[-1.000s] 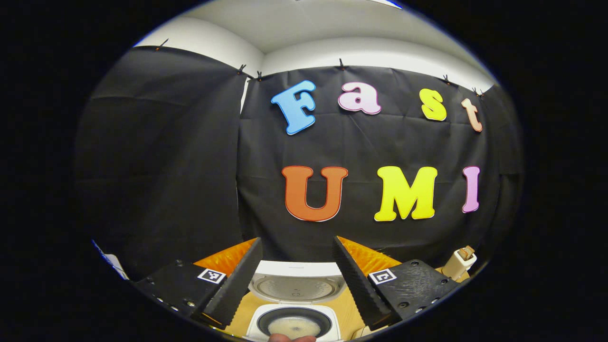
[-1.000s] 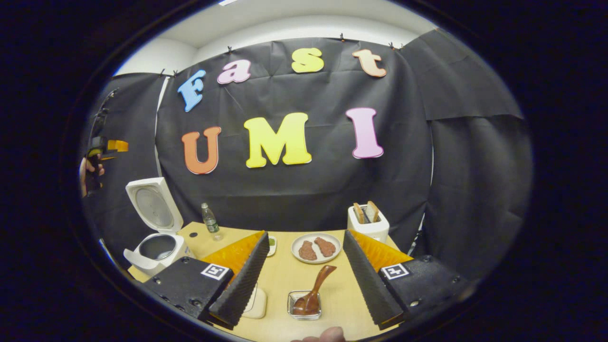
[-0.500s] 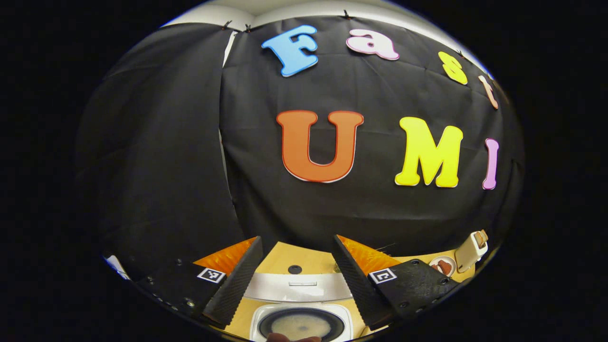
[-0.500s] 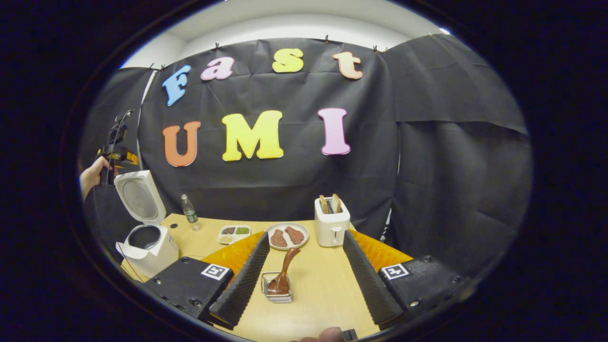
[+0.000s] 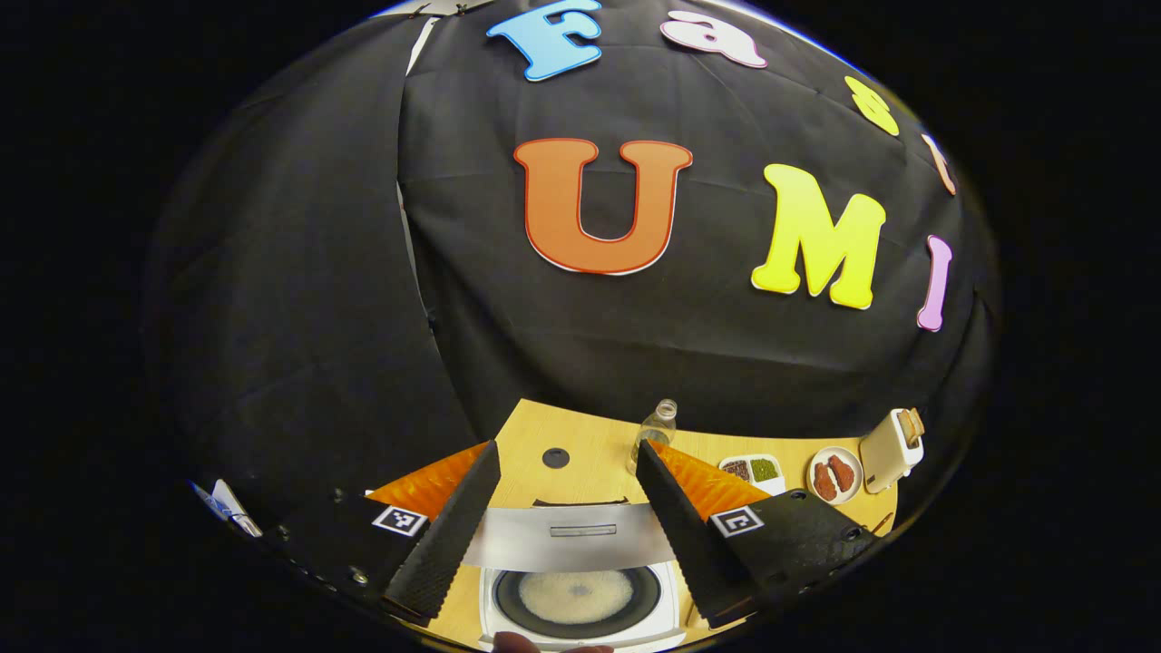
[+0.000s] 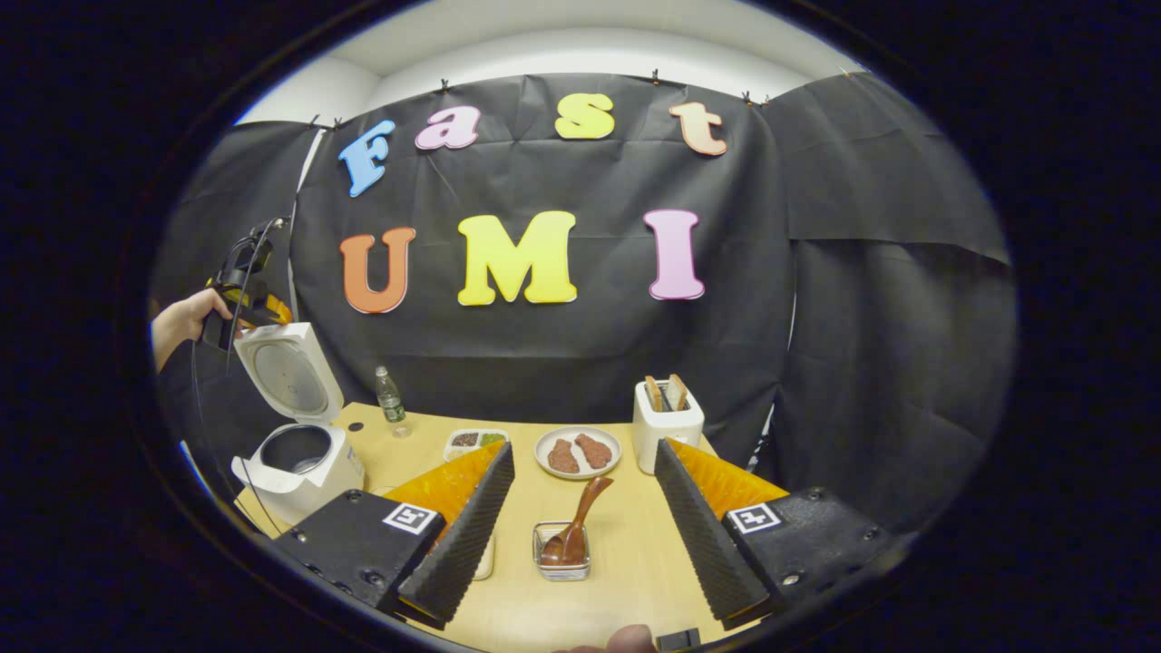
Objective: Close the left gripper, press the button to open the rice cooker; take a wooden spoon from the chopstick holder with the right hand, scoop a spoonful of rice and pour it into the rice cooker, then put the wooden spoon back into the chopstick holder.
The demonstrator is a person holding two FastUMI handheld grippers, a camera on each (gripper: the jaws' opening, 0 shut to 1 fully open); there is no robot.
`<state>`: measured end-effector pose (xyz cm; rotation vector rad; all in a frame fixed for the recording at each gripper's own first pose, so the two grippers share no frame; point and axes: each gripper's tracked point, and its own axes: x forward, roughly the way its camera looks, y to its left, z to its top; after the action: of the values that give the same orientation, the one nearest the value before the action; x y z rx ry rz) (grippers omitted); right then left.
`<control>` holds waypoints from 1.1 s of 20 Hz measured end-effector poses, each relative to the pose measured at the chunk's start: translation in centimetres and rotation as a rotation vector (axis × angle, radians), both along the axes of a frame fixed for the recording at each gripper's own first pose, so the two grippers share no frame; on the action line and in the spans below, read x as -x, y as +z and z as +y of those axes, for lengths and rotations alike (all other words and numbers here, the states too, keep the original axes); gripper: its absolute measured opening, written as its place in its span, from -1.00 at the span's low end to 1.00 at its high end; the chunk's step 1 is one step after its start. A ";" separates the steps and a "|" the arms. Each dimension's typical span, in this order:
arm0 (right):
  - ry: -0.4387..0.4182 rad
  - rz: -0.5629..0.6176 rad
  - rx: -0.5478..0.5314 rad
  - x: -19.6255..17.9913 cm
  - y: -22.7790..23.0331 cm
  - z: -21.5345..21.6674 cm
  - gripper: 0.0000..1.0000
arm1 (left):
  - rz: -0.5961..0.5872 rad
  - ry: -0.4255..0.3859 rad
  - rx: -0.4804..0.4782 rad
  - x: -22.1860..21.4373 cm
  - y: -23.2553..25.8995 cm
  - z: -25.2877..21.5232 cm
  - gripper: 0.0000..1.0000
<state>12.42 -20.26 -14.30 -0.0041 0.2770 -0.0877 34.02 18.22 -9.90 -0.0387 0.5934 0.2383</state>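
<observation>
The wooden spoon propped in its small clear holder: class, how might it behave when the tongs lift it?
The wooden spoon looks rigid, so it probably won't flex. It leans steeply, so it may pivot if gripped high. The clear holder looks light and could drag or tip along.

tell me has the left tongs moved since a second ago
Yes. In the right gripper view the left tongs have come down toward the cooker lid, now just above its top edge.

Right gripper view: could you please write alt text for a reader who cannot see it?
The open right tool hovers above a wooden table, facing a wooden spoon that stands in a small clear holder. At the left is a white rice cooker with its lid up, with a toaster and a plate of food behind.
</observation>
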 end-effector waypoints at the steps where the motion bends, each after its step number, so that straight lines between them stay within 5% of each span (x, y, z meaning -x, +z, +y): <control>1: 0.008 0.005 -0.005 0.1 -0.2 0.3 1.00 | 0.006 -0.001 -0.003 1.5 0.0 -0.3 0.96; 12: 0.108 0.065 -0.070 1.8 -2.3 5.0 1.00 | 0.176 -0.008 0.054 15.9 -10.8 -5.1 0.94; 22: 0.143 0.080 -0.068 2.8 -2.9 6.7 1.00 | 0.218 0.044 0.155 18.2 -14.8 -5.4 0.92</control>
<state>9.58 -13.54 -17.15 0.0397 0.3589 0.0646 15.82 12.77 -24.69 -0.1773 0.8283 0.2405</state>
